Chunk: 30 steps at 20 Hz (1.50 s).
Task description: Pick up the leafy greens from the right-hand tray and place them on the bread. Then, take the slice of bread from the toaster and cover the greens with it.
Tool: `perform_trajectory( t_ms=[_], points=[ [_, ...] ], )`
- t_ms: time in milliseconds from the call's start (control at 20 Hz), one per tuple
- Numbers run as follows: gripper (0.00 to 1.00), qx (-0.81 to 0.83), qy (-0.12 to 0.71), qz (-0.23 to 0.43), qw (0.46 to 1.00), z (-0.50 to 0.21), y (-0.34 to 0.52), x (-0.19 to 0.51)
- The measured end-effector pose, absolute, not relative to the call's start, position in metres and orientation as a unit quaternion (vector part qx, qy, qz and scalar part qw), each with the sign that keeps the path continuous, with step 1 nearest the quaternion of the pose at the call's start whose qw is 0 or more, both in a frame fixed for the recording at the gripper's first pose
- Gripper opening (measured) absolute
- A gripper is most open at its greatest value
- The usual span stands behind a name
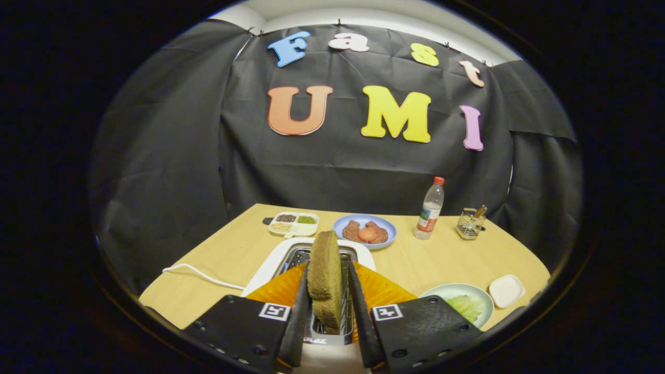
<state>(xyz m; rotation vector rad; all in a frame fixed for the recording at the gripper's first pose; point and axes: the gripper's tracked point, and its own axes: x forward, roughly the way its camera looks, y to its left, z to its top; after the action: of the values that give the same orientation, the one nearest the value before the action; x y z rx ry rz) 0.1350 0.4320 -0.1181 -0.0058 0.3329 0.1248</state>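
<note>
Claw: clenched on the slice of bread, one finger pressed to each face.
Slice of bread: upright, edge-on between the fingers, its lower part in line with the toaster slot; whether it sits in the slot or clear of it I cannot tell.
Toaster: white, at the near edge of the worktop, directly below the claw; a white cord runs from it toward the left edge.
Green plate: near right corner, holding leafy greens.
Small white dish: just beside the green plate, contents not discernible.
Blue plate: far side, beyond the toaster, holding brown patties with a round orange-red item on top.
Divided tray: left of the blue plate, compartments of dark, pale and green contents.
Bottle: upright, red cap, right of the blue plate.
Wire holder: far right, contents unclear.
</note>
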Motion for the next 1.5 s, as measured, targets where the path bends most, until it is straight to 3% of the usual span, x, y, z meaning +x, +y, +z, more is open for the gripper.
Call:
perform_trajectory(
  t_ms=[100, 250, 1000, 1500],
  points=[
    [0.23, 0.0, 0.171, 0.053, 0.984, -0.12, 0.426, 0.138],
    [0.12, 0.015, 0.177, 0.061, 0.982, -0.119, 0.427, 0.138],
    [0.11, 0.081, 0.114, 0.126, 0.982, -0.022, 0.392, 0.101],
    [0.11, 0.101, 0.096, 0.066, 0.988, -0.031, 0.28, 0.097]
  ],
)
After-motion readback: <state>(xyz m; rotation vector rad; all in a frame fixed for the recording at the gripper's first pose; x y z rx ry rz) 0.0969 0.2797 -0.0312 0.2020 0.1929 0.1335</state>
